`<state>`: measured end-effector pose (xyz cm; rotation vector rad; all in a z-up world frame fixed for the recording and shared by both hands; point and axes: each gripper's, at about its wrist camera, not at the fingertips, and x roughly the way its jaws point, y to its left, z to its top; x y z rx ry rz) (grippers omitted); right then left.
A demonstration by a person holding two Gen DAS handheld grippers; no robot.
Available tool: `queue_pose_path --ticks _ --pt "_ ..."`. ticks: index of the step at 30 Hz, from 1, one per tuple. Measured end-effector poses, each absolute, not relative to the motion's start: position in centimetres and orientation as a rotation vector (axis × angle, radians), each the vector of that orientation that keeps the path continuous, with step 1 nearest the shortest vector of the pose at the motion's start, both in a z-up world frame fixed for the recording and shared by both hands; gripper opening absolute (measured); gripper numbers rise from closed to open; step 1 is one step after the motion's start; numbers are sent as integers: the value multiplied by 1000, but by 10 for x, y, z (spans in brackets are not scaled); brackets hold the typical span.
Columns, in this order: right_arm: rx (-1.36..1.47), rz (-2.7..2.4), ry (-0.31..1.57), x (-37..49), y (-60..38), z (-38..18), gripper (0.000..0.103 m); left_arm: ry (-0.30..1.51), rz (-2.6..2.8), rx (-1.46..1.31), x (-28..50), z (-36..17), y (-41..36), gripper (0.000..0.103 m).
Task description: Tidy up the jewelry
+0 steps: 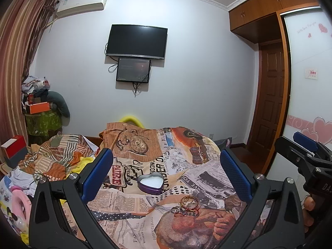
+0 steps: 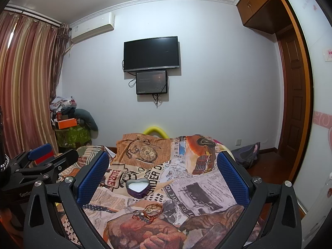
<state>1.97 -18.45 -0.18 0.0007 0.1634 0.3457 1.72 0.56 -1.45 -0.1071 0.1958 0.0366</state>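
The jewelry point(image 1: 186, 205) lies in a small heap on the bed cover point(image 1: 132, 224), low in the middle of the left wrist view. It looks like a gold twisty bracelet, a silver ring and a red string with beads, all touching each other. Just behind it, a bit higher in the frame, sits a purple heart box point(image 1: 153, 181) with its lid off and something white inside. No jewelry is in the box yet, so I think the tidying has not begun.

The left gripper point(image 1: 166, 172) hangs over the bed with its blue fingers point(image 1: 97, 172) spread wide and nothing between them. The right gripper point(image 2: 162, 175) is the same: fingers wide apart, holding nothing. In its own view the heap sits low in the middle and the heart box is just above it.

What could go wrong? The pieces are tangled, so a pinch on one may drag the others along, and one could fall off on the way to the box. The ring is thin and flat, so the fat fingers may slide over it. The cover is soft and wrinkly, so a push down could pinch cloth too. The box is light and may tip if bumped.
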Motion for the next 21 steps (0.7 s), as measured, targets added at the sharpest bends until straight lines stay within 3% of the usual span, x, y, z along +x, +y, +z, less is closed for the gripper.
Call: queue_pose_path --ticks 21 --pt "2 348 164 20 -184 -2 103 199 38 -112 19 -15 5 103"
